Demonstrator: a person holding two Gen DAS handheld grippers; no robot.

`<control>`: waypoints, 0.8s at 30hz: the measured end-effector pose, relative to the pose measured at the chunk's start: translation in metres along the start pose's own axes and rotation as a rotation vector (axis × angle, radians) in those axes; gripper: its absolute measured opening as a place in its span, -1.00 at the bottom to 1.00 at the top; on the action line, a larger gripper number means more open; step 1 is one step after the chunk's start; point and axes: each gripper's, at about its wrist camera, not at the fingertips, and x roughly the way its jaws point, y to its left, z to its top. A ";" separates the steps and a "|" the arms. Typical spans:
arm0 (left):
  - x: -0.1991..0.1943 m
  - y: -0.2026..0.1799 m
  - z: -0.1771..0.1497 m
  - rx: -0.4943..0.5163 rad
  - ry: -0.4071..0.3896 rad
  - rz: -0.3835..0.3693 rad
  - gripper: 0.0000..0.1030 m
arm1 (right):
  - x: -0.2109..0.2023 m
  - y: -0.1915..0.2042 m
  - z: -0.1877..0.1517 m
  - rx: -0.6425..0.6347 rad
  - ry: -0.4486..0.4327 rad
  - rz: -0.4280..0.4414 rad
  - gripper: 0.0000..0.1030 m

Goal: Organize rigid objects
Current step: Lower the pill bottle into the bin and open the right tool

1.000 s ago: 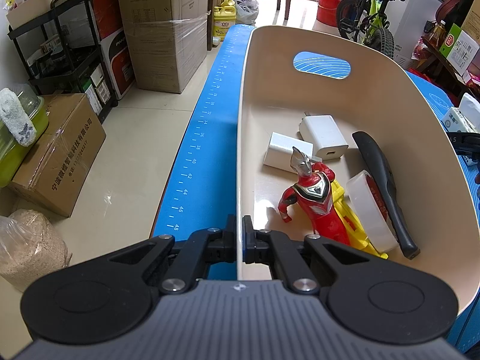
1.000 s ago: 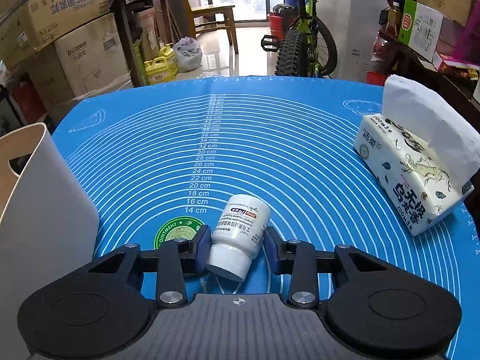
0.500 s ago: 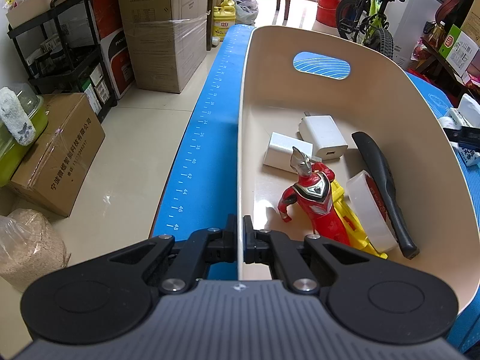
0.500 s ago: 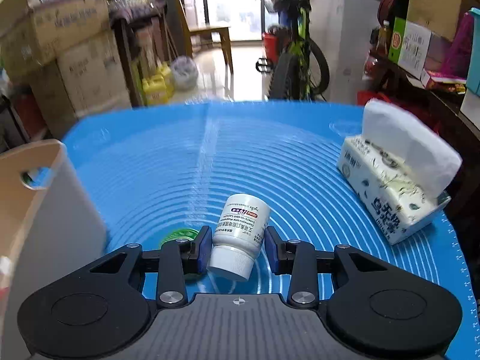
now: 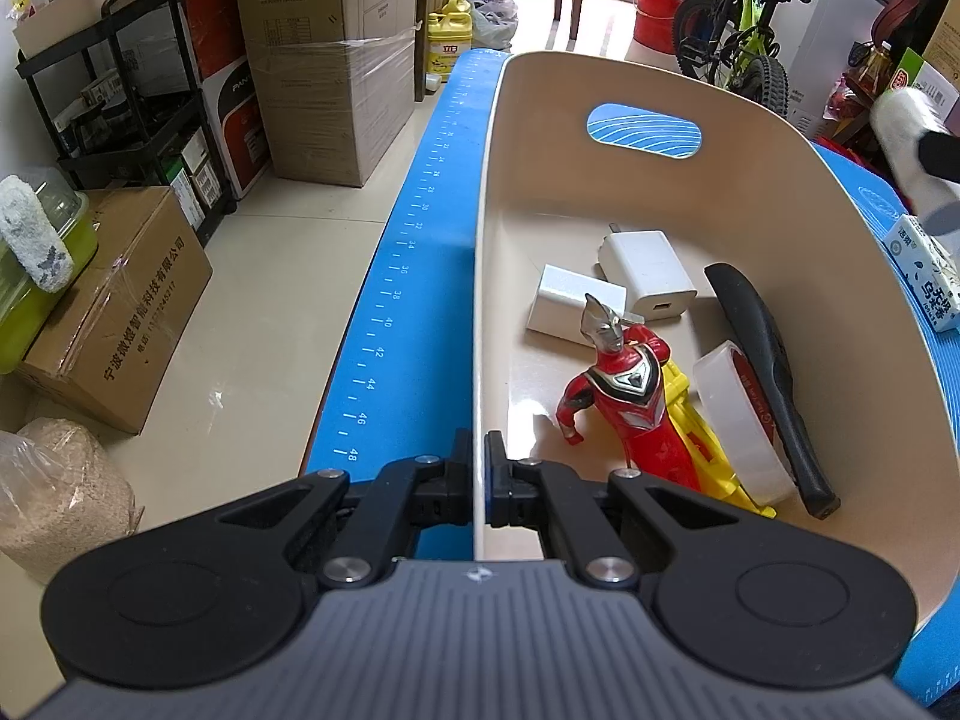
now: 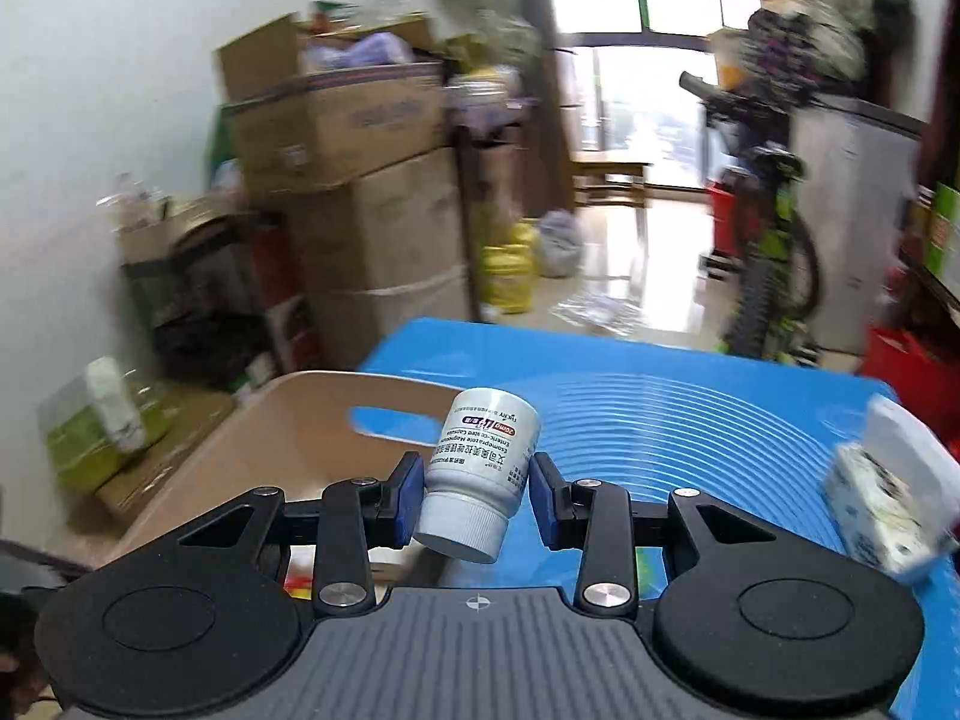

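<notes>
Left gripper [image 5: 478,483] pinched tight on the thin rim of the smooth beige bin [image 5: 840,276] | right gripper [image 6: 474,501] clasped a white plastic pill bottle [image 6: 480,468], ribbed cap nearest, raised beside the bin above the blue ringed mat [image 6: 690,402] | label blurred, perhaps "20mg".

Both grippers gripping, right one raised

The left gripper [image 5: 479,483] points steeply down, its jaws pinched shut on the near rim of the bin [image 5: 480,276]. The right gripper [image 6: 474,501], tilted above that bin, clamps a white pill bottle [image 6: 480,474], cap toward the camera.
</notes>
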 end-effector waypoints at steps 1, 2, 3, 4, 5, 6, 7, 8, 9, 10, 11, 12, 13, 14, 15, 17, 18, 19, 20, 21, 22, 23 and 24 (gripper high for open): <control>0.000 0.000 0.000 0.000 0.000 0.000 -0.92 | 0.002 0.007 0.001 -0.005 0.004 0.021 -0.14; 0.000 0.000 0.000 0.000 0.000 0.000 -0.92 | 0.006 0.014 0.002 -0.012 0.011 0.040 -0.14; 0.000 0.000 0.000 0.001 0.000 0.001 -0.92 | 0.010 0.021 0.001 -0.019 0.017 0.053 -0.14; 0.000 0.001 0.000 0.003 -0.001 0.002 -0.92 | 0.014 0.027 0.002 -0.027 0.026 0.066 -0.14; 0.000 0.001 0.000 0.003 -0.001 0.002 -0.92 | 0.018 0.034 0.001 -0.039 0.036 0.075 -0.14; 0.000 0.002 0.000 0.003 -0.001 0.001 -0.92 | 0.023 0.040 0.000 -0.055 0.046 0.080 -0.14; 0.000 0.002 0.000 0.002 -0.001 0.000 -0.92 | 0.026 0.047 -0.002 -0.070 0.060 0.084 -0.14; 0.000 0.002 0.000 0.002 -0.001 -0.001 -0.92 | 0.031 0.052 -0.003 -0.079 0.075 0.092 -0.14; -0.001 0.002 0.000 0.002 -0.001 -0.001 -0.92 | 0.034 0.057 -0.006 -0.084 0.086 0.097 -0.14; -0.001 0.002 0.000 0.003 -0.001 0.001 -0.92 | 0.038 0.062 -0.007 -0.091 0.097 0.098 -0.14; -0.001 0.002 0.000 0.005 -0.001 0.002 -0.92 | 0.042 0.066 -0.008 -0.098 0.111 0.097 -0.14; -0.001 0.002 0.000 0.006 -0.001 0.003 -0.92 | 0.045 0.067 -0.010 -0.101 0.122 0.096 -0.14; -0.001 0.001 0.000 0.006 -0.001 0.003 -0.92 | 0.049 0.069 -0.011 -0.102 0.139 0.096 -0.14; -0.001 0.001 0.000 0.006 -0.001 0.003 -0.92 | 0.052 0.071 -0.014 -0.105 0.156 0.092 -0.13; -0.001 0.001 0.000 0.006 -0.001 0.003 -0.92 | 0.057 0.073 -0.016 -0.109 0.179 0.086 -0.13; -0.001 0.001 0.000 0.006 -0.001 0.003 -0.92 | 0.065 0.075 -0.021 -0.112 0.217 0.069 -0.13; -0.001 0.001 0.000 0.007 -0.001 0.003 -0.92 | 0.068 0.074 -0.025 -0.117 0.237 0.061 -0.13; -0.001 0.001 0.000 0.006 -0.001 0.003 -0.92 | 0.073 0.075 -0.027 -0.126 0.262 0.051 -0.13; -0.001 0.001 0.000 0.006 -0.001 0.003 -0.92 | 0.076 0.075 -0.030 -0.136 0.283 0.044 -0.13; -0.001 0.001 0.000 0.006 -0.001 0.004 -0.92 | 0.080 0.075 -0.032 -0.147 0.303 0.039 -0.13; -0.001 0.001 0.000 0.006 -0.001 0.003 -0.92 | 0.083 0.076 -0.033 -0.159 0.323 0.036 -0.13; -0.001 0.001 0.000 0.007 -0.001 0.005 -0.92 | 0.085 0.077 -0.034 -0.178 0.332 0.023 -0.08; -0.001 0.001 0.000 0.009 -0.001 0.007 -0.92 | 0.083 0.074 -0.034 -0.181 0.335 0.026 -0.03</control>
